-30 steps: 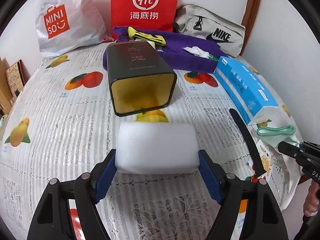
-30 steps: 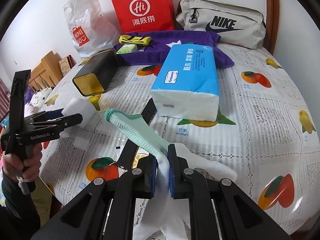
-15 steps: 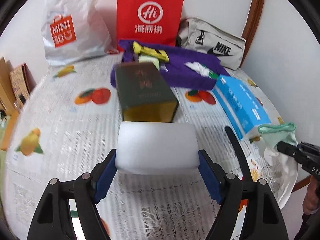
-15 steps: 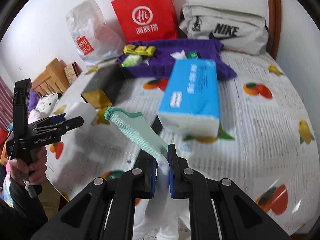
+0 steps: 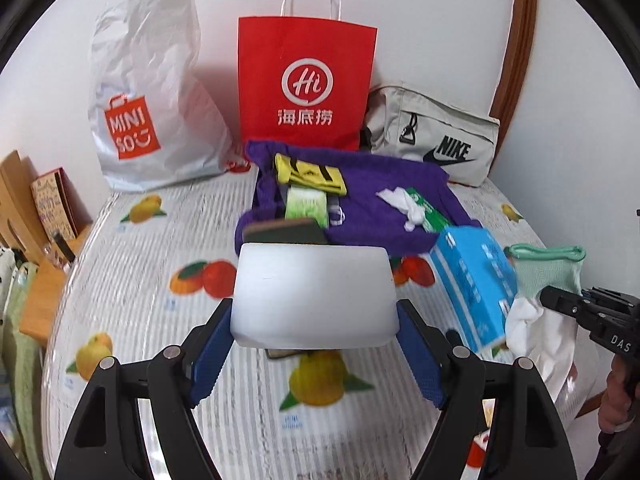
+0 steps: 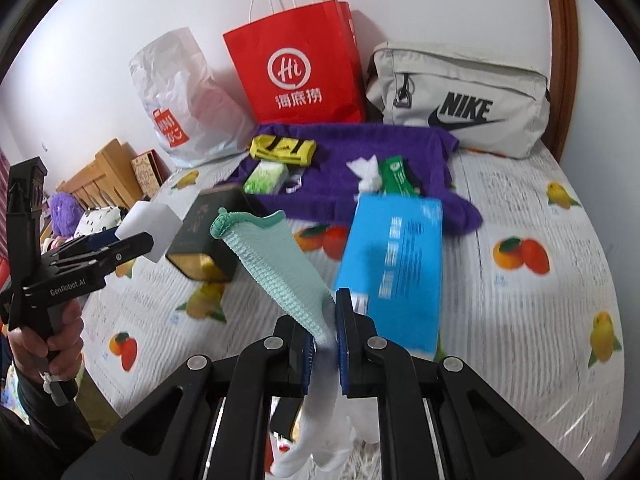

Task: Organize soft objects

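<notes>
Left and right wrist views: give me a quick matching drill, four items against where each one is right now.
Items:
1. white foam block
2. green-cuffed white sock
3. yellow-and-black folded cloth
4. beige Nike bag

Places:
A. on the purple towel
B. against the wall, beside the red paper bag
C. in the left tongs
D. in the right tongs

Pairs: 1-C, 2-D, 3-A, 4-B

White foam block [image 5: 314, 294], matt and smooth, sits between the blue textured pads [image 5: 210, 354] of the left hand-held gripper [image 5: 316, 344], matt black plastic. Sock [image 6: 276, 266] in the right hand-held gripper [image 6: 326, 330]: knit cloth, ribbed green cuff. Beyond: glossy red paper bag [image 5: 306, 84], crinkled plastic bag [image 5: 152, 92], fuzzy purple towel [image 5: 384, 204], glossy tissue pack [image 6: 394, 264].
</notes>
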